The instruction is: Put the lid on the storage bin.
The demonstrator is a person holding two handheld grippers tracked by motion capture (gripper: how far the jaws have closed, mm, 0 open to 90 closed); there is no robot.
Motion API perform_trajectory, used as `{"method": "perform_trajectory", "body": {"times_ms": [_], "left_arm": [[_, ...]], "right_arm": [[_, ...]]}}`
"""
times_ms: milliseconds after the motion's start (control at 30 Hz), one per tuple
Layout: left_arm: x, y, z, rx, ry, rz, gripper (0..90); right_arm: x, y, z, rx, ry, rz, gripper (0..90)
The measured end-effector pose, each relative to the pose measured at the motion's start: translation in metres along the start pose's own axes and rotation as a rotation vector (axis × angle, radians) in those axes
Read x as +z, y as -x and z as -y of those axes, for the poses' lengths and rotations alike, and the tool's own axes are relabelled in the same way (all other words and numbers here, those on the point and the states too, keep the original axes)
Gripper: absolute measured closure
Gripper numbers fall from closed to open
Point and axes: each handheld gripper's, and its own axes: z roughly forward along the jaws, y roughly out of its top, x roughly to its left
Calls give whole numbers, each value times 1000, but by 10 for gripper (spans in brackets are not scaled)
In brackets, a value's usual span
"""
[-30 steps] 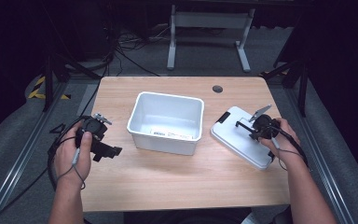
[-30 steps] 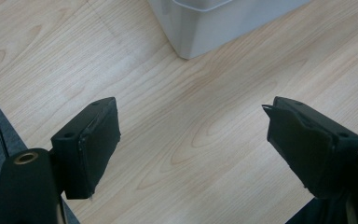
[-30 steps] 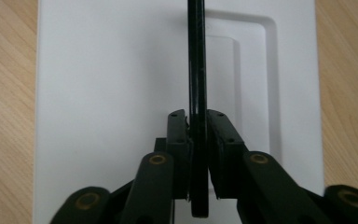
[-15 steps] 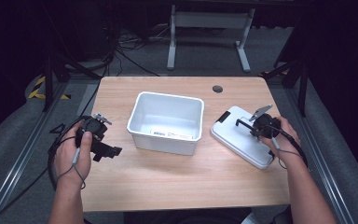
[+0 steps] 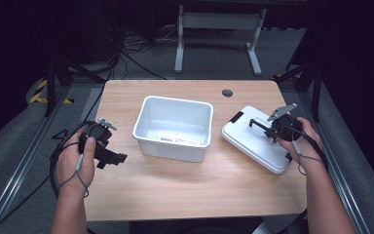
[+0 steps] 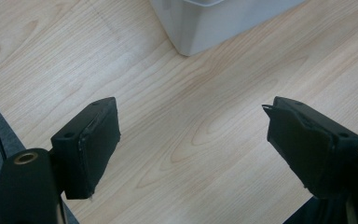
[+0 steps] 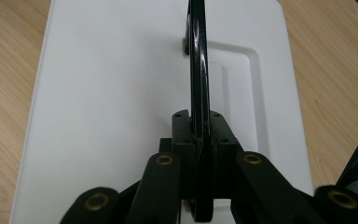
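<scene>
While one white lid (image 5: 260, 141) lies flat right of the tub, our right gripper (image 7: 198, 135) clamps its black handle (image 7: 198, 70) | one white tub (image 5: 175, 127) mid-table | our left gripper (image 6: 193, 149) gapes over bare table (image 6: 182, 116).

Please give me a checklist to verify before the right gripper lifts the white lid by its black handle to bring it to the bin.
1. Right gripper shut on the black handle: ok, the jaws clamp it from both sides.
2. Handle upright: ok.
3. White lid lying flat on the table, beside the bin: ok.
4. White bin open, ready for the lid: ok; something pale lies on its floor, cannot tell what.
5. Left gripper open, over bare table: ok.
6. Lid latches free: cannot tell.
</scene>
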Motion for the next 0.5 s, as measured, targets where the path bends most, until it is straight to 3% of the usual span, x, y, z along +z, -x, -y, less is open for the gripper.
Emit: {"method": "perform_trajectory", "body": {"times_ms": [167,500], "left_arm": [[1,0,0,4,-11,2,175],[3,-1,0,1,-17,7,175]], "right_arm": [[-16,-5,-6,-3,15,22,843],[-30,-8,-14,-6,35,14,843]]}}
